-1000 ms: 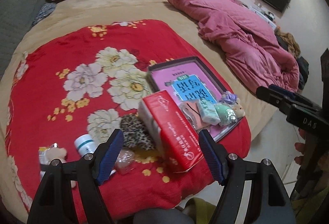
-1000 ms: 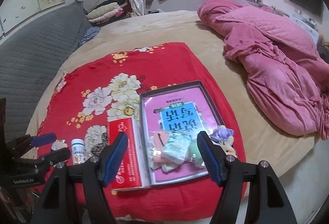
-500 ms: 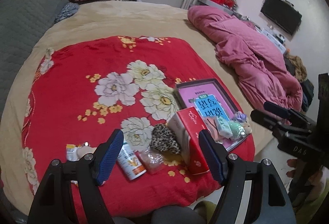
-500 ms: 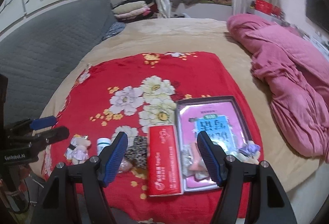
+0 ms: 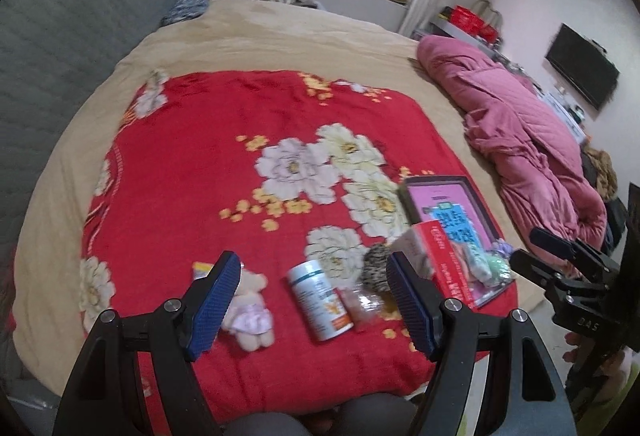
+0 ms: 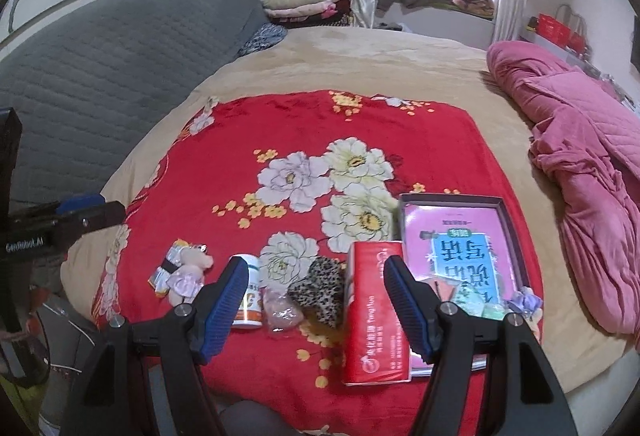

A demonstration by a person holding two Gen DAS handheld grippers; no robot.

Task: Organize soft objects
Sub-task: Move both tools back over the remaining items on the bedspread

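On the red flowered blanket point(image 5: 208, 163) lie a small plush bear in a lilac dress point(image 5: 250, 310) point(image 6: 186, 274), a white bottle point(image 5: 320, 300) point(image 6: 249, 300), a clear packet point(image 5: 364, 306) point(image 6: 282, 310), a leopard-print soft item point(image 6: 320, 292) point(image 5: 374, 268) and a red box point(image 6: 374, 316) point(image 5: 448, 260). A dark tray point(image 6: 508, 224) point(image 5: 478, 203) holds a pink book and small soft toys point(image 6: 524, 302). My left gripper point(image 5: 312, 300) hovers open above the bear and bottle, holding nothing. My right gripper point(image 6: 316, 306) hangs open above the leopard item and red box, also holding nothing.
A crumpled pink quilt point(image 6: 580, 155) point(image 5: 532, 139) lies on the bed's right side. A grey padded headboard point(image 6: 100, 67) runs along the left. Folded clothes point(image 6: 300, 3) are stacked at the far end by the window. A television point(image 5: 582, 75) hangs on the right wall.
Both grippers have slid leftward along the bed's near edge, so the objects shifted right in both views. The bear and bottle came into full view. Both stayed open, holding nothing.
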